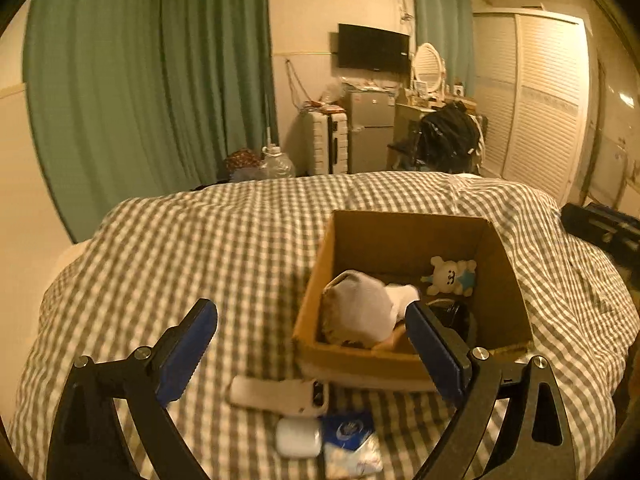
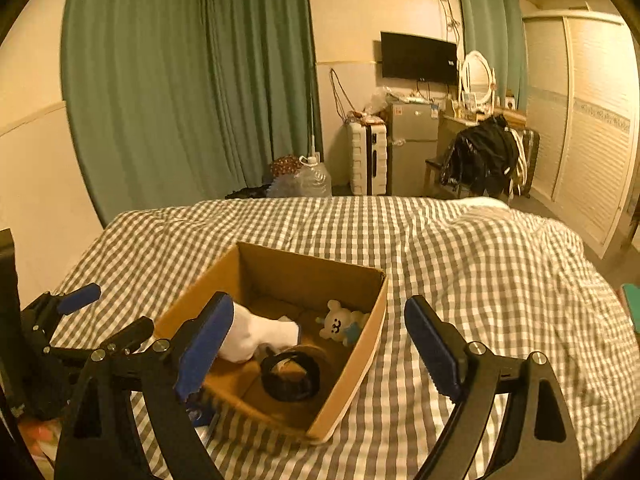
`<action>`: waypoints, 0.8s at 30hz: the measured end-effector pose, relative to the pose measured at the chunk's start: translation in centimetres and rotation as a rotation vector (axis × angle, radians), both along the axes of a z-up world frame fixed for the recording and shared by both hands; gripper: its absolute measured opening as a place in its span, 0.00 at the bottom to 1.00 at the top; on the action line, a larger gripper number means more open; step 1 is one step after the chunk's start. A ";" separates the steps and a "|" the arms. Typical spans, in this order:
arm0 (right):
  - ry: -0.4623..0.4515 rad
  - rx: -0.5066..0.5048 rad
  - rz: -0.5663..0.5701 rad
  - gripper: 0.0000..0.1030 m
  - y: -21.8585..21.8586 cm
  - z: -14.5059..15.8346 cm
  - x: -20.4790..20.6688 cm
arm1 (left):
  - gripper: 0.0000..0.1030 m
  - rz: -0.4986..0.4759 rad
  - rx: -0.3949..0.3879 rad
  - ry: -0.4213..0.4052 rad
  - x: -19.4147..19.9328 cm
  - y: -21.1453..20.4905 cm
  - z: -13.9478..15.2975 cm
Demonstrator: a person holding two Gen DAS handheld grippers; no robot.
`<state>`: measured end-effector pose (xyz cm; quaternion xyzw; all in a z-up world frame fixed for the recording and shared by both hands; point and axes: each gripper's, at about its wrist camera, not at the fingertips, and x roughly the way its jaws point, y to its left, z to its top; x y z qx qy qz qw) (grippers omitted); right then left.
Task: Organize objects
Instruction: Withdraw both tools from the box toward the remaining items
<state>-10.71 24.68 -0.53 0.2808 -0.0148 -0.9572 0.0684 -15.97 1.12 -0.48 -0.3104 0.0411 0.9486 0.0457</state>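
Note:
An open cardboard box sits on the checked bed. Inside lie a white sock, a small white plush bear and a black tape roll. My left gripper is open and empty, above a white remote, a white earbud case and a blue-and-white packet lying in front of the box. My right gripper is open and empty over the box's near right side. The left gripper also shows in the right wrist view, left of the box.
The grey-and-white checked duvet covers the bed. Beyond are green curtains, a suitcase, a small fridge, a chair with dark clothes and a wardrobe. A dark object lies at the bed's right edge.

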 end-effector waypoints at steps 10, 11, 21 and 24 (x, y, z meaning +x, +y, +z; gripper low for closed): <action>0.032 0.033 0.026 0.86 -3.5 1.7 5.3 | 0.95 0.053 -0.019 -0.031 4.8 -2.5 -2.5; 0.028 0.033 0.028 0.86 -3.8 1.4 5.7 | 0.95 0.055 -0.018 -0.038 5.1 -2.5 -3.0; -0.109 0.037 0.052 0.86 -6.1 -6.5 5.8 | 0.95 0.010 -0.005 -0.192 6.0 -0.9 -10.2; -0.161 0.053 0.030 0.86 -6.0 -9.5 5.3 | 0.95 0.021 0.076 -0.276 5.3 -0.4 -12.5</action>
